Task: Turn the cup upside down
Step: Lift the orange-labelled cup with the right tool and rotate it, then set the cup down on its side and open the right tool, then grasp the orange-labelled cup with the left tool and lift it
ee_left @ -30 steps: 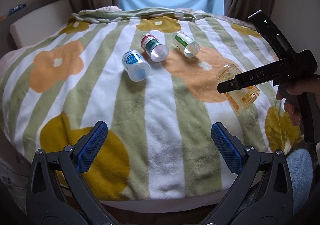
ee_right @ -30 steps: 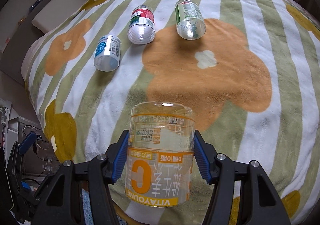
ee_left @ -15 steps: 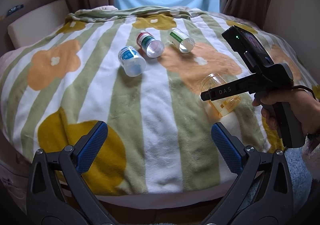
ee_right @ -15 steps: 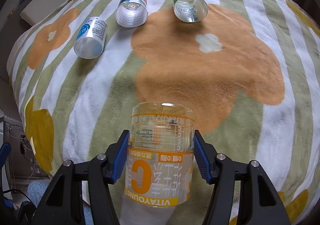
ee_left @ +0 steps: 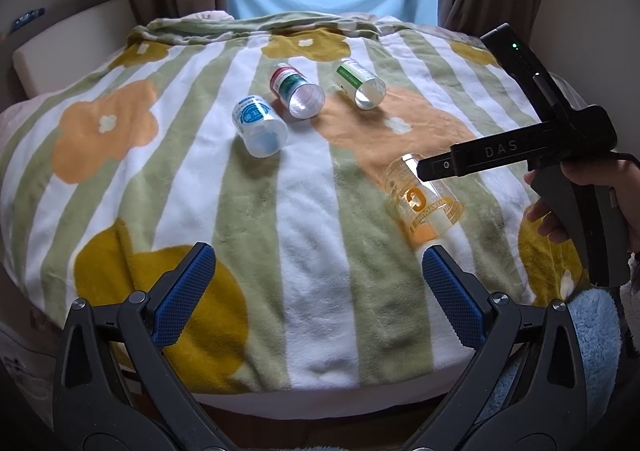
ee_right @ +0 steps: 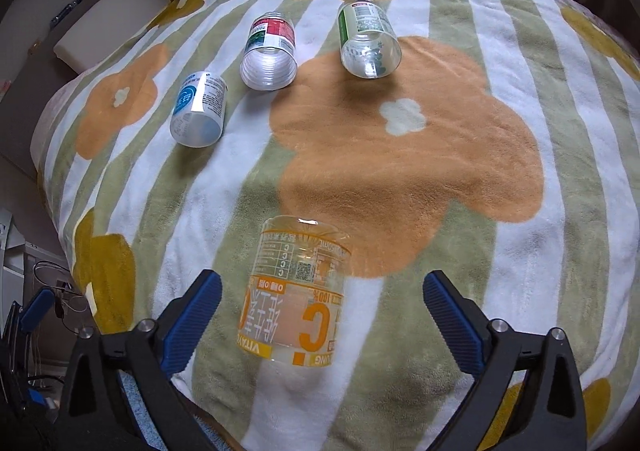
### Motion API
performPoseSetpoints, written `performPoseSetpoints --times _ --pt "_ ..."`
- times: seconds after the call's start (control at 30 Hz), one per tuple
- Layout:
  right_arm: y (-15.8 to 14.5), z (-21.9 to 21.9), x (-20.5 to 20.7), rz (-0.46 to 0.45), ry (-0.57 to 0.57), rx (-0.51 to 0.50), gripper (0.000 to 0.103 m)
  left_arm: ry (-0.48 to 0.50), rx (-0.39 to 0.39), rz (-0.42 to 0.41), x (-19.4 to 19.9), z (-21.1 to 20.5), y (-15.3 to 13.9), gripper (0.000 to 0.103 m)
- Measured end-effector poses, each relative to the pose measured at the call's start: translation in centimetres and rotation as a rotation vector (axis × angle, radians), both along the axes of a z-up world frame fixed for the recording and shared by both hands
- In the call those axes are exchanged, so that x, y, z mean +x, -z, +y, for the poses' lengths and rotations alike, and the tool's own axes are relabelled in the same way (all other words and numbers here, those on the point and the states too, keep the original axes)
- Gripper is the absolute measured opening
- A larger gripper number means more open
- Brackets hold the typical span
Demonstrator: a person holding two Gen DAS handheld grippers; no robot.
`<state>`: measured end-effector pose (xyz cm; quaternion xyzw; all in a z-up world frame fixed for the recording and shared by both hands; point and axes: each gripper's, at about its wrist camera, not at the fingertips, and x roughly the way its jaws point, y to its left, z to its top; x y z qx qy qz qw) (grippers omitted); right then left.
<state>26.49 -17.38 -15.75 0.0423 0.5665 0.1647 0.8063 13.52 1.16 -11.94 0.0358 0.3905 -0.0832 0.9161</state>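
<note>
A clear cup with orange print [ee_right: 294, 293] rests upside down and tilted on the flowered blanket [ee_right: 400, 171], its rim down at the near side. My right gripper [ee_right: 322, 317] is open, its blue pads on either side of the cup and apart from it. The cup also shows in the left wrist view [ee_left: 422, 201], partly behind the right gripper's black body [ee_left: 520, 149]. My left gripper [ee_left: 318, 293] is open and empty over the blanket's near edge.
Three more clear cups lie on their sides further back: one with a blue label [ee_right: 198, 115], one with a red label [ee_right: 270, 53], one with a green label [ee_right: 366, 39]. A pale blue fluffy mat [ee_left: 592, 327] lies below right. Curtains hang behind.
My right gripper has opened and let go of the orange-printed cup, which now rests on the blanket and has turned a little. The left gripper stayed open.
</note>
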Motion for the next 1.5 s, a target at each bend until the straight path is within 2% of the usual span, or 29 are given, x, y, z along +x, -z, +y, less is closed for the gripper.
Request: performPoseSetpoints --times 0.07,0.2,0.27,0.43,0.6,0.73,0.83,0.97,1.17,1.23,1.33,1.37,1.5 --pt "-1.2 -0.7 -1.1 -0.040 -0.045 0.001 0.103 -0.008 0.002 0.006 0.3 -0.2 -0.5 0.103" --pt "-3.8 -2.7 -4.4 -0.229 -0.068 -0.043 0.103 -0.003 -0.002 0.001 1.5 -1.1 -2.1 0.103" --pt "-4.5 -3.8 -5.8 -0.282 -0.068 -0.080 0.103 0.019 -0.006 0.024 2.9 -2.2 -3.0 0.103" --pt "-4.5 -7.0 -9.2 -0.417 -0.020 -0.137 0.103 0.063 -0.037 0.168 8.3 -5.7 -3.3 0.103" --pt "-2.5 -9.2 -11.8 -0.499 0.024 -0.125 0.103 0.063 -0.058 0.398 14.2 -8.9 0.6 0.103" --pt "-1.0 -10.2 -13.3 -0.537 0.031 -0.078 0.103 0.015 -0.029 0.544 17.3 -10.7 4.6 0.102" --pt "-0.1 -10.4 -14.0 -0.563 0.021 -0.068 0.103 -0.012 0.001 0.611 18.5 -11.4 6.7 0.099" --pt "1.0 -10.7 -14.5 -0.592 0.012 -0.019 0.103 -0.028 -0.017 0.678 19.5 -11.7 8.3 0.094" --pt "1.9 -10.8 -14.1 -0.578 0.011 0.018 0.103 -0.027 -0.026 0.746 19.9 -12.2 10.2 0.073" --pt "2.0 -10.9 -14.1 -0.572 0.009 0.024 0.103 -0.022 -0.044 0.763 19.9 -12.3 10.7 0.070" --pt "2.4 -11.1 -14.1 -0.561 0.013 0.031 0.103 -0.018 -0.056 0.768 19.6 -12.5 11.0 0.064" --pt "2.4 -11.1 -14.1 -0.558 0.013 0.033 0.103 -0.018 -0.061 0.763 19.5 -12.5 11.0 0.059" --pt "2.4 -11.2 -14.3 -0.566 0.011 0.034 0.103 -0.016 -0.058 0.728 18.9 -12.7 10.4 0.059"
